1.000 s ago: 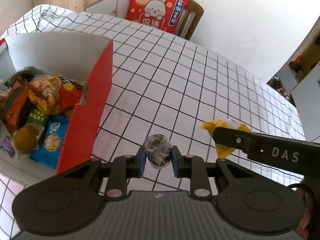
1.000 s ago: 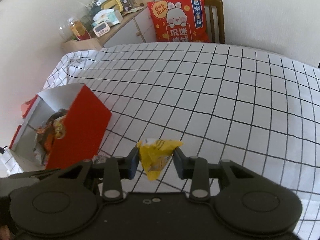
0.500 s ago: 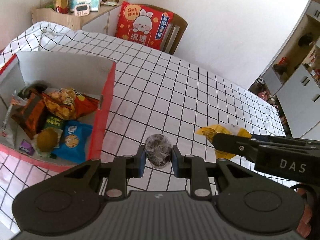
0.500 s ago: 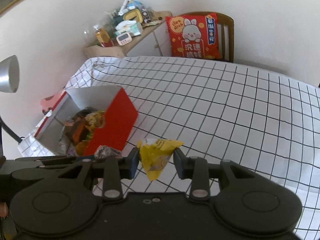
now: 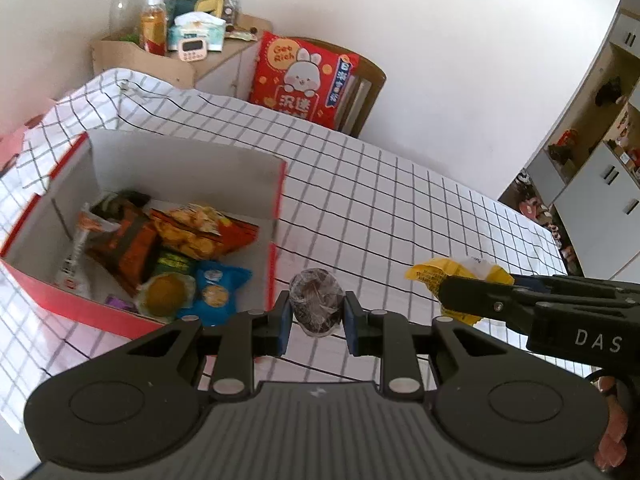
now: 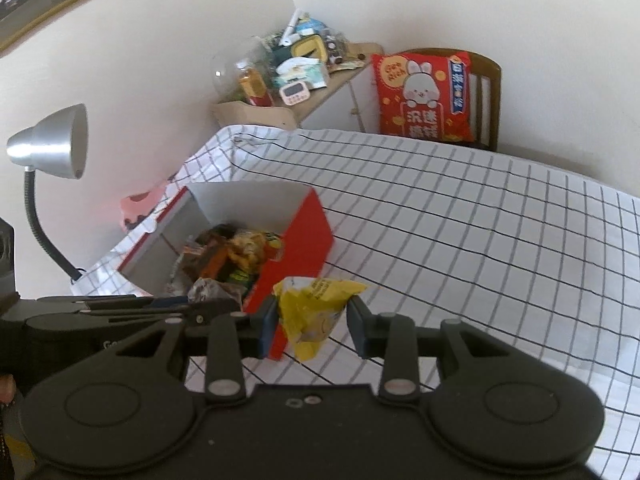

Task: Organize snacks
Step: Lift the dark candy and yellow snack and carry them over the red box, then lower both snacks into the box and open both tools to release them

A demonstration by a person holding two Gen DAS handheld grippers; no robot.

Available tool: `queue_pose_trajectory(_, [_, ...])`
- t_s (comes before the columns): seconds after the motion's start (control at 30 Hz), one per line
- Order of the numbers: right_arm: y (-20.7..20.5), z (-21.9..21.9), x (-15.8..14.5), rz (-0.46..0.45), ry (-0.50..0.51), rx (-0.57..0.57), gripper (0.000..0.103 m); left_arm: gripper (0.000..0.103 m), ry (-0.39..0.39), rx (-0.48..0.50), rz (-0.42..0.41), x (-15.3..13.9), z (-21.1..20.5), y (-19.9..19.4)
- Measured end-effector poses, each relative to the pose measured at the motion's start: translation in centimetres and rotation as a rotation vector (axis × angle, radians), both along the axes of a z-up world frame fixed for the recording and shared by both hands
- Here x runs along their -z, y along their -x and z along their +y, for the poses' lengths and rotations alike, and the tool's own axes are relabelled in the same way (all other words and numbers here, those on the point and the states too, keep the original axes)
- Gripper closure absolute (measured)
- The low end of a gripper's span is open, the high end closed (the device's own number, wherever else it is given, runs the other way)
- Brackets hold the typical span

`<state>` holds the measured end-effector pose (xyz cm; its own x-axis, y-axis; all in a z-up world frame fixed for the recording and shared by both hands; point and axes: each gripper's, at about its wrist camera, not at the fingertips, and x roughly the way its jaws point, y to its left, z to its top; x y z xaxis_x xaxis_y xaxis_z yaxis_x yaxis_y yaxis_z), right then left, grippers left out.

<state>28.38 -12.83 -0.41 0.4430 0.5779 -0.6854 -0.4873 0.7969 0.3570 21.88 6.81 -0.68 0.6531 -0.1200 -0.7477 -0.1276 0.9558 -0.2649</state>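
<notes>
Now the left tongs (image 5: 314, 316), pinching a dark snack (image 5: 316, 300), seem nearer the red box (image 5: 276, 240) than the right tongs (image 6: 312, 326), pinching a yellow packet (image 6: 316, 308).

The checked tablecloth (image 5: 400, 208) lies bare from the red box (image 5: 276, 216) across to its far and right edges — open passage there. The box itself stands open-topped, its tall white inner walls rising on every side; snack packets (image 5: 176, 248) crowd the near and middle floor, leaving free floor only along the left wall. Beyond the far table edge a chair with a red cushion (image 6: 426, 98) and a cluttered shelf (image 6: 296, 76) stand close — and a lamp (image 6: 52, 144) leans in at the left corner.
</notes>
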Motion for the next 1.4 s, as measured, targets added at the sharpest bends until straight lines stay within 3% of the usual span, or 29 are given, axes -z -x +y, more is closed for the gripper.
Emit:
queue_pose_trajectory(0.37, [0.3,5.7,-0.7,-0.032,-0.005,-0.045,0.068,0.077,-0.023,-0.083,-0.017,-0.6,6.7,0.5])
queue_pose_trajectory(0.73, [-1.2,12.2,1.1,-0.024,0.053,-0.064,0.068,0.077,-0.070,-0.148,0.014,0.6,13.1,-0.7])
queue_pose_trajectory(1.1, [-3.3,17.5,4.3,0.000,0.162,-0.103,0.068,0.077,-0.127,-0.183,0.122,4.5,17.6,-4.1])
queue_pose_trajectory(1.4, [-4.3,20.5,7.1,-0.016,0.270,-0.120,0.068,0.077,-0.113,-0.151,0.207,8.0,18.1,-5.6])
